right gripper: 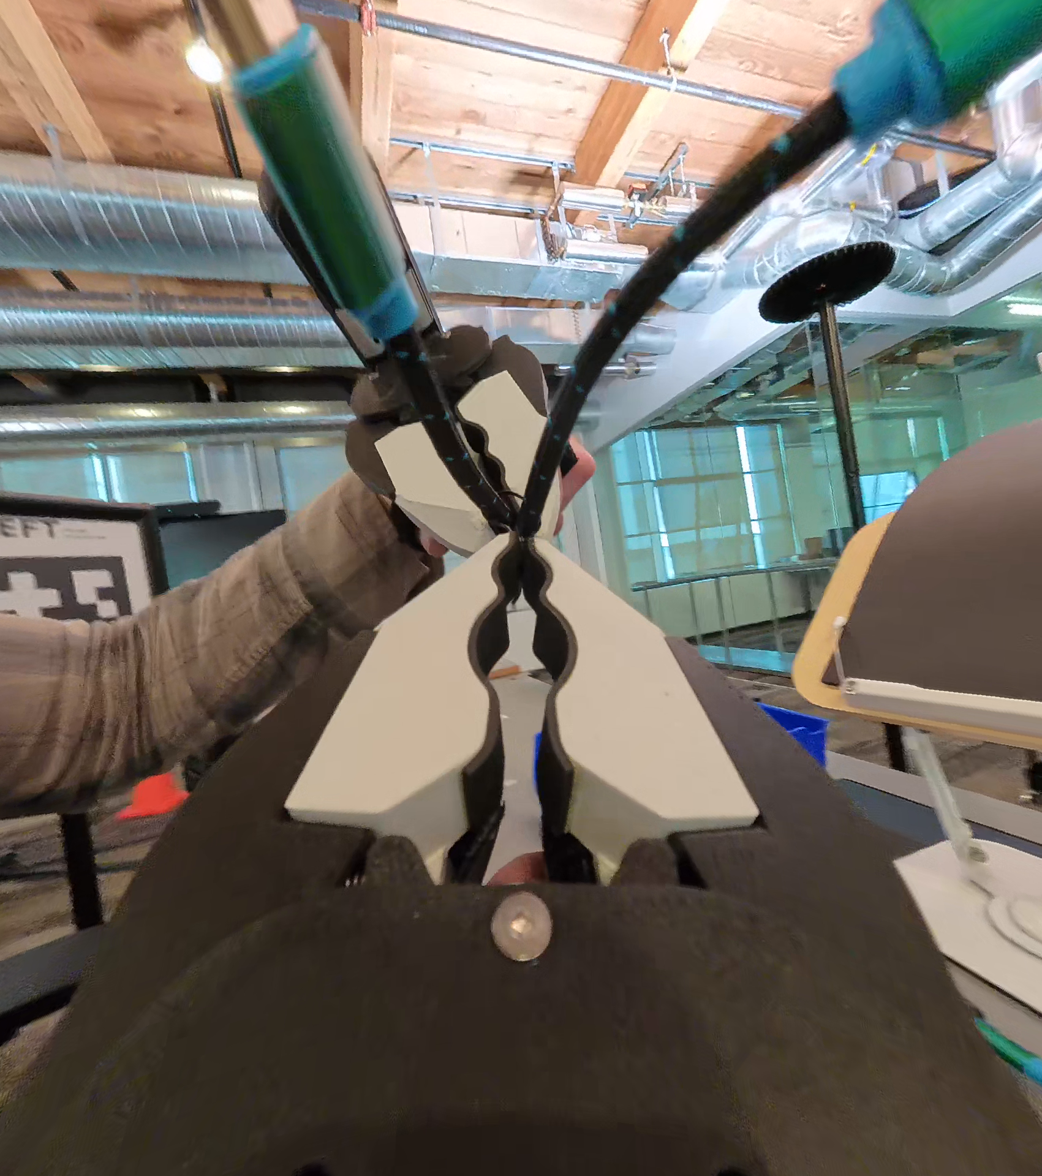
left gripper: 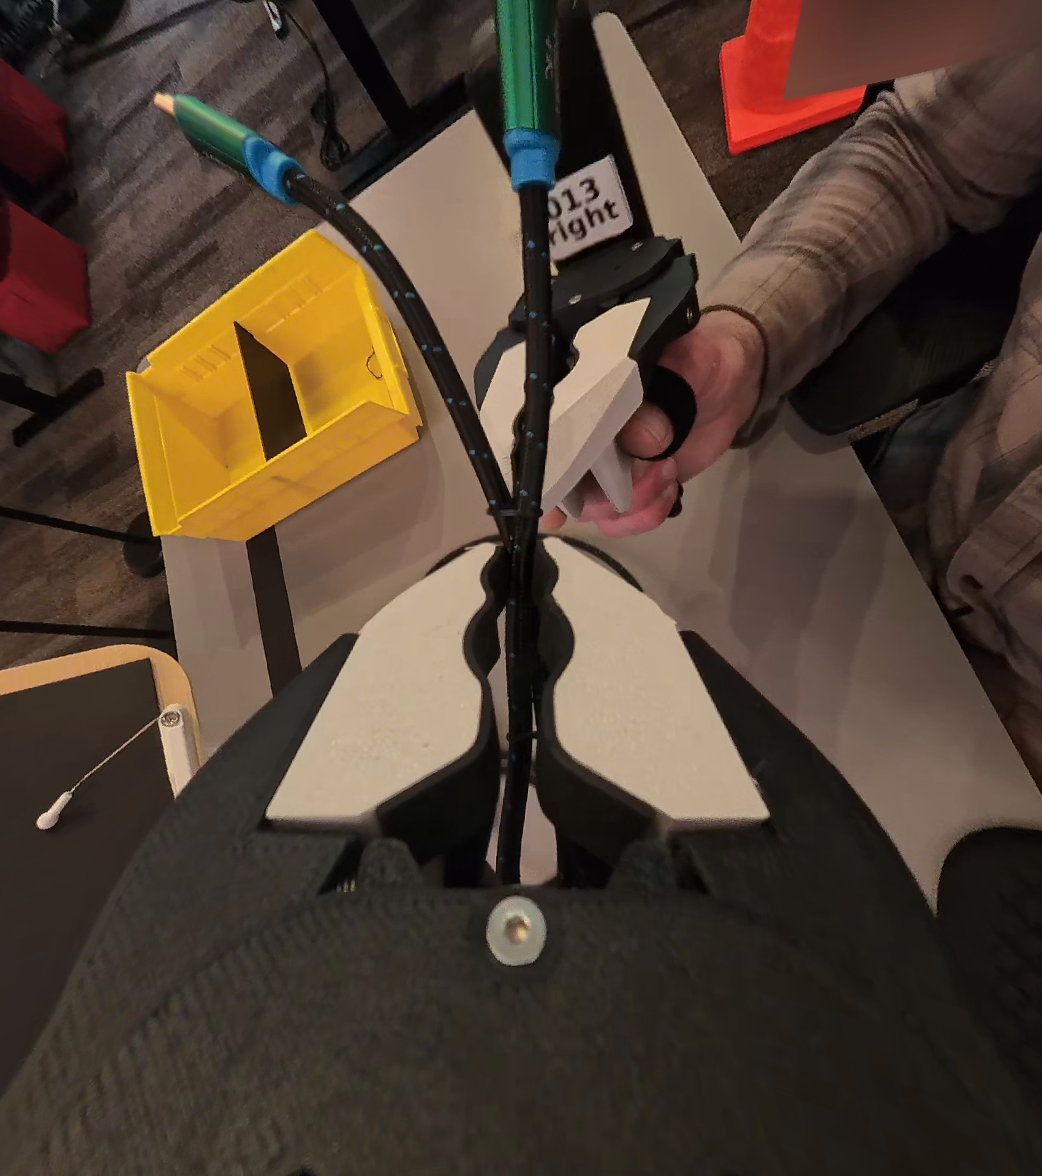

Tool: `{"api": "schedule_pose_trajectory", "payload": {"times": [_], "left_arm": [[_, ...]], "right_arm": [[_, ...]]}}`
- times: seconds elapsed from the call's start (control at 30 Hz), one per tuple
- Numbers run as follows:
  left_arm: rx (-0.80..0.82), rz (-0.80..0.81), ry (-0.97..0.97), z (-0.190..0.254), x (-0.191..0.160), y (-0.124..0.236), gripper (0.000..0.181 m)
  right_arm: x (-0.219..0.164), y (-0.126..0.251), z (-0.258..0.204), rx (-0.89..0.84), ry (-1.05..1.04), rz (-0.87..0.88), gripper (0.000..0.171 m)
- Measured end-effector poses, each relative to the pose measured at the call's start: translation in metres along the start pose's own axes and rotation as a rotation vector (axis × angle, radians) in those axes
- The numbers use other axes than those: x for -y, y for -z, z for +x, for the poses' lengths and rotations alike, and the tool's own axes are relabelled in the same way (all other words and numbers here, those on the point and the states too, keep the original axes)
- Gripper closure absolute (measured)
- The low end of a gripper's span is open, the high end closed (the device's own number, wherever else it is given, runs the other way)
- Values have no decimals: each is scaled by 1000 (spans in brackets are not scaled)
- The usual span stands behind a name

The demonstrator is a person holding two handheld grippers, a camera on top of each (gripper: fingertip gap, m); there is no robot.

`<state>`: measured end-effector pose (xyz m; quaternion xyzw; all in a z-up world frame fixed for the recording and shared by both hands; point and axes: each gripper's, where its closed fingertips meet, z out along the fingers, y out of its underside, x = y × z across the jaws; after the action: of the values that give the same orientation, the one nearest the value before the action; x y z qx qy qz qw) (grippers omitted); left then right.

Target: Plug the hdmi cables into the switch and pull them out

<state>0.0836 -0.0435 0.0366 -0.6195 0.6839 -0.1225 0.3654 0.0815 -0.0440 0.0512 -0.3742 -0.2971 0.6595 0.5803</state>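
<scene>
Two black braided HDMI cables [left gripper: 521, 636], tied together, run between the fingers of my left gripper [left gripper: 515, 550], which is shut on them. Past its tips they fork to two green plugs with blue collars [left gripper: 219, 137] [left gripper: 524, 83], both free in the air. My right gripper [right gripper: 515, 541] is shut on the cables [right gripper: 575, 407] at the tie, tip to tip with the left gripper [right gripper: 499, 515]. It also shows in the left wrist view [left gripper: 553, 506], held by a hand. The plugs [right gripper: 327, 191] [right gripper: 951, 51] point up towards the ceiling. No switch is in either view.
A yellow bin [left gripper: 276, 394] sits at the far edge of the white table [left gripper: 760, 573]. A black board with a wooden rim [left gripper: 28, 795] is at the left. An orange cone [left gripper: 779, 83] and red bins [left gripper: 28, 273] stand on the floor. Another green and blue plug [right gripper: 1014, 1063] lies on the table. My left and right fingertips are right by each other.
</scene>
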Motion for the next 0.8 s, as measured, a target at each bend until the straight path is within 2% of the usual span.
{"api": "schedule_pose_trajectory", "payload": {"times": [0.17,0.3,0.47,0.8], "left_arm": [[49,153,40,-4,11,-2,174],[66,222,76,-2,12,-3,174],[139,220,38,-2,11,-4,174],[167,222,13,2,10,-2,174]], "right_arm": [[12,3,0,21,-71,67,171],[13,4,-1,17,-46,61,171],[15,5,-1,20,-81,59,171],[18,6,-8,39,-61,44,171]]}}
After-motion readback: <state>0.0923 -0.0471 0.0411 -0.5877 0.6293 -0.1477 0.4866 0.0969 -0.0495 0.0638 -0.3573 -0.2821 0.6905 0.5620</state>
